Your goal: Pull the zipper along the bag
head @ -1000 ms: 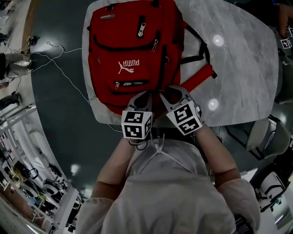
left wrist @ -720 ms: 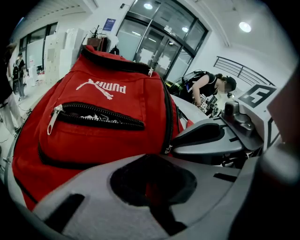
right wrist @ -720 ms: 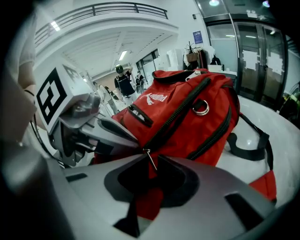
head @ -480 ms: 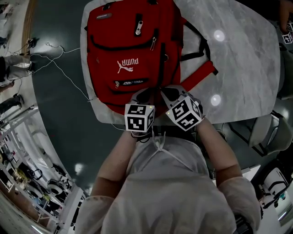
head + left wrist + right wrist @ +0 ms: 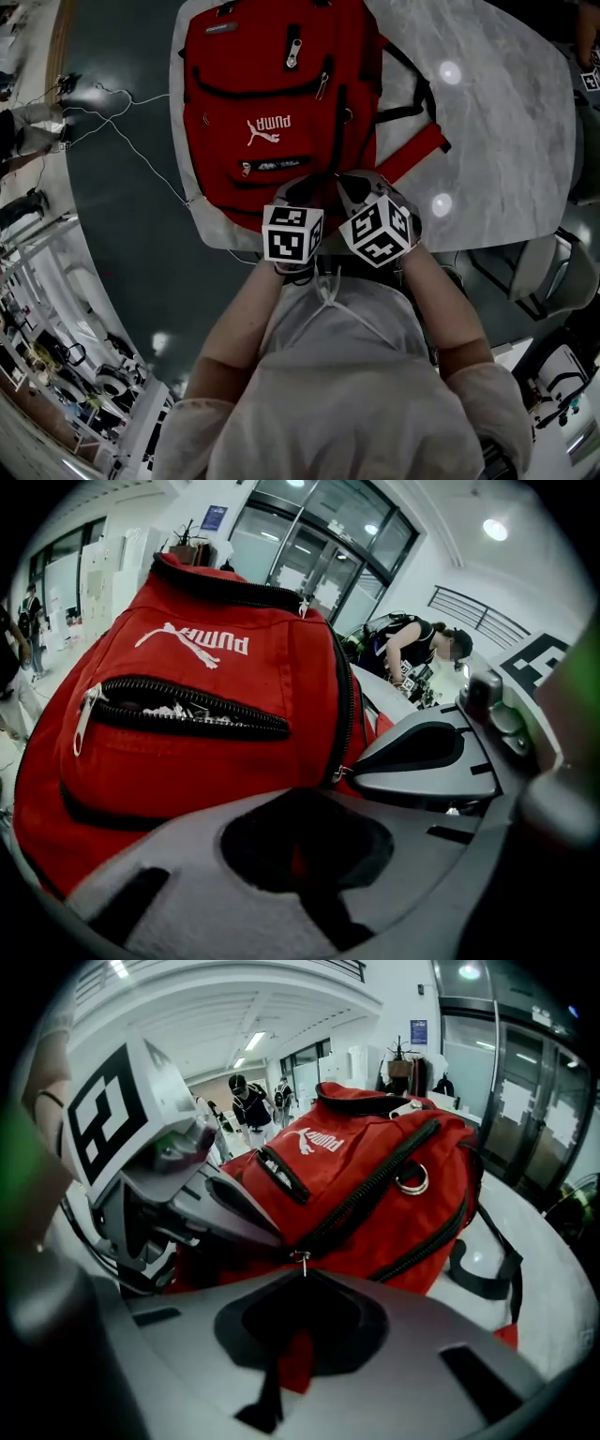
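A red Puma backpack lies flat on the marble table, its bottom end toward me. Both grippers sit side by side at that near end. My left gripper is shut on red bag fabric just left of the black side zipper. My right gripper is shut on the pull tab hanging from the small metal slider at the zipper's near end. In the left gripper view the right gripper shows beside the slider. The front pocket zipper gapes partly open.
Black and red shoulder straps trail off the bag's right side over the table. Cables run across the dark floor at left. A chair stands at the right, near the table's edge. People stand far behind.
Both grippers have crept a little farther onto the bag's near end, and the left one has drawn closer to the right. Their grips look unchanged.
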Tool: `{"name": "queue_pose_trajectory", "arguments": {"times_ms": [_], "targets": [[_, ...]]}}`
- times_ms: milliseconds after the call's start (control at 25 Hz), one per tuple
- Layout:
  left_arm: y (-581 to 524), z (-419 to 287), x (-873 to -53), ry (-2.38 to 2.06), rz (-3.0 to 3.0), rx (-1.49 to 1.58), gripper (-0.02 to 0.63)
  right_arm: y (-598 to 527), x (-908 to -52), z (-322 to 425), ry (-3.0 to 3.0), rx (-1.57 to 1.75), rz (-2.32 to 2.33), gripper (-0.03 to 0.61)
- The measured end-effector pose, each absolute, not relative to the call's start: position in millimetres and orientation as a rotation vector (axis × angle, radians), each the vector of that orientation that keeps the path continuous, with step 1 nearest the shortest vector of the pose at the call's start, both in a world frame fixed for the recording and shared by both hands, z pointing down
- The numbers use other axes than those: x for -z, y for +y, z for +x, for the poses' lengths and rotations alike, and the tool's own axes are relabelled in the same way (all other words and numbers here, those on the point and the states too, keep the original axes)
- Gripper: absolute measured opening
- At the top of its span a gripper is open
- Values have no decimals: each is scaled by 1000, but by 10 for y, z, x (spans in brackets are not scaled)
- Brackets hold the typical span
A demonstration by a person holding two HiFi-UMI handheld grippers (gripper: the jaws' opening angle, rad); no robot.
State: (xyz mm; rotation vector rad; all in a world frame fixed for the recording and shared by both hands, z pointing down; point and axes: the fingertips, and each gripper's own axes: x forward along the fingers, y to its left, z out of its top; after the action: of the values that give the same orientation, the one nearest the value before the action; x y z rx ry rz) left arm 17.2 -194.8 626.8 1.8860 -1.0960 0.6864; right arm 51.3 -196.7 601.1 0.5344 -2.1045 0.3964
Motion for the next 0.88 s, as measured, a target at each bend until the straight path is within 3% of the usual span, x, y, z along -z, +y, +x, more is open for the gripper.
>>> {"name": "queue_pose_trajectory", "arguments": {"times_ms": [880], "targets": [[-1954,182,-6253,-1104,1976,-682,18,-2544,-5660,648,-2105,-149,569,26]]}}
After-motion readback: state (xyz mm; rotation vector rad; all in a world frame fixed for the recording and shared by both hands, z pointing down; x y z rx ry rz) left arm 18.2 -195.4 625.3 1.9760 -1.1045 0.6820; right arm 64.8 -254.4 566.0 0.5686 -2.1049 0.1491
